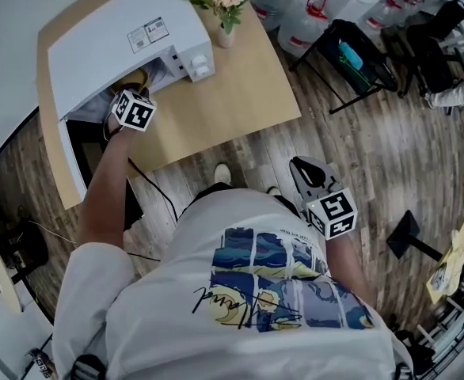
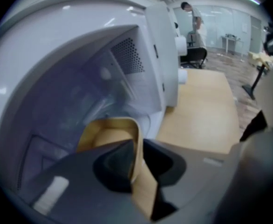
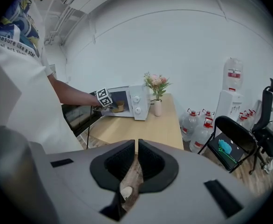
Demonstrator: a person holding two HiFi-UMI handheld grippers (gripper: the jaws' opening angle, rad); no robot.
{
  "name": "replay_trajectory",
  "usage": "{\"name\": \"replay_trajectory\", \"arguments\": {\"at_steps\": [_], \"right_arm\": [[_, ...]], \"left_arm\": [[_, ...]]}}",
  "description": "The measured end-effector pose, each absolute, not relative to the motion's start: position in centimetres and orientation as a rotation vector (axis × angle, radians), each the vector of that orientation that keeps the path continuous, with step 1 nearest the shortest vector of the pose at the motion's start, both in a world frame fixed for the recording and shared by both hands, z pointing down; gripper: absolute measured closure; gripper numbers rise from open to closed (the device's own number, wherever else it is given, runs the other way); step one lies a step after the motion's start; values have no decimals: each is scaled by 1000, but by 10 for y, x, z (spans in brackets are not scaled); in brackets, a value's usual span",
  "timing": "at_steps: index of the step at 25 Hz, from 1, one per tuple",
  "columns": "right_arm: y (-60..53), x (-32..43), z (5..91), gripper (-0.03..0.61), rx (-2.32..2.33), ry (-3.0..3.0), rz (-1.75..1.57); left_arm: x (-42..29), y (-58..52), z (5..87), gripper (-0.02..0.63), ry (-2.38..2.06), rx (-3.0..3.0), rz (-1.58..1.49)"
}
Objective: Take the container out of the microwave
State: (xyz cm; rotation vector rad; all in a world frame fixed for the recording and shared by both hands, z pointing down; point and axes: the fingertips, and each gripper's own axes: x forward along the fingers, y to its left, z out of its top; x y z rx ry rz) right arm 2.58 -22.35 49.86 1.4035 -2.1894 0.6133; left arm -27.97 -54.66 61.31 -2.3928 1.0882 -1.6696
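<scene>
Wooden table (image 1: 224,109), plank floor (image 1: 359,157): your left gripper (image 2: 137,153) clamps the container (image 2: 109,130) wall inside the microwave (image 1: 113,50); your right gripper (image 3: 136,158) is closed, empty.

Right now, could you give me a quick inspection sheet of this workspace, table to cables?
Surface: wooden table, light top.
Job's things: microwave, door open; tan container at its opening.
Clutter: vase of flowers beside the microwave.
Grippers: left tool shut on the container's wall; right tool shut, empty, low at the person's side.
Cables: black cable running below the table edge.
Surroundings: water jugs, folding chair, wooden floor.
</scene>
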Motion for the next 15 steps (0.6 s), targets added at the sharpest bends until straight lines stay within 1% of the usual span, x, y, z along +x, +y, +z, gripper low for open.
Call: {"name": "replay_trajectory", "arguments": {"at_steps": [3,15], "right_arm": [[-225,26,500,557,1407,-2180,620],[-212,36,503,560,1394,-2163,619]], "left_arm": [[-278,-547,615,577,1059,-2404,-1683],[-264,-534,604,589,1020,-2464,-1634]]}}
